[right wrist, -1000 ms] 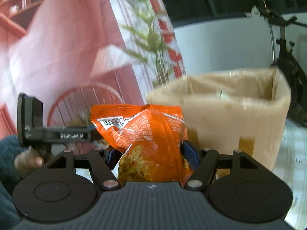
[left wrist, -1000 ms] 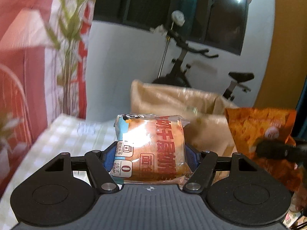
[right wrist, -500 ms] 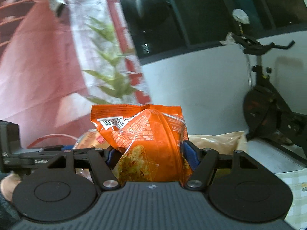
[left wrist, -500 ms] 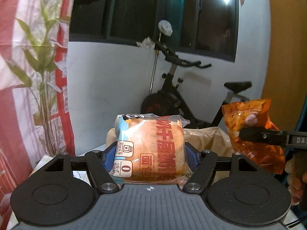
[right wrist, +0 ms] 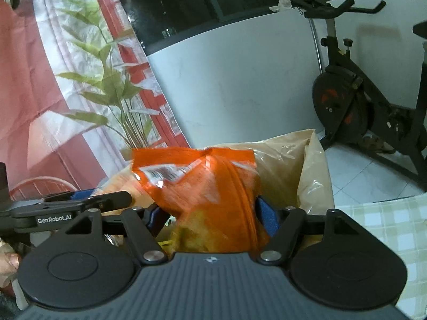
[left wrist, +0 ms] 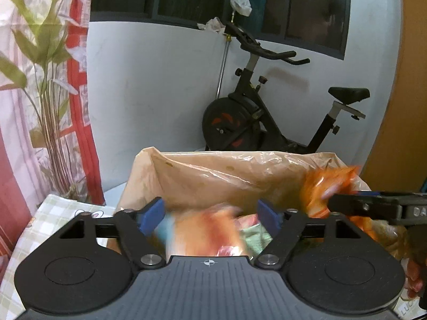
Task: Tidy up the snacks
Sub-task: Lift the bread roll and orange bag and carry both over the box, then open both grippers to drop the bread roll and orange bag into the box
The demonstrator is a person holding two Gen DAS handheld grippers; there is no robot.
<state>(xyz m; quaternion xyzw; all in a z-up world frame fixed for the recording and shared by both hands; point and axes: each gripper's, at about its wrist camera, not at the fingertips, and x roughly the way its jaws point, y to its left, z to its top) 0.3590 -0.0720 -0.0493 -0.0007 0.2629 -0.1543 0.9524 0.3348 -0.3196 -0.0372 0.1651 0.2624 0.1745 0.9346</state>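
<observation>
- left gripper (left wrist: 210, 214) opening over lined box (left wrist: 202, 176), blurred bread packet (left wrist: 202, 236) dropping free.
- right gripper (right wrist: 210, 214) opening around orange chip bag (right wrist: 202, 184).
- both probably light, soft, crushable; best pinched mid-body.

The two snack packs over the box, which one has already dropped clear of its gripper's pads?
The bread pack, blurred and falling below the opening left gripper; the orange chip bag is between the opening right gripper's pads.

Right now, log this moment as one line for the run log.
phase: drop | left gripper: opening, bread pack falling free | right gripper: opening, orange snack bag between pads | target: lined box
</observation>
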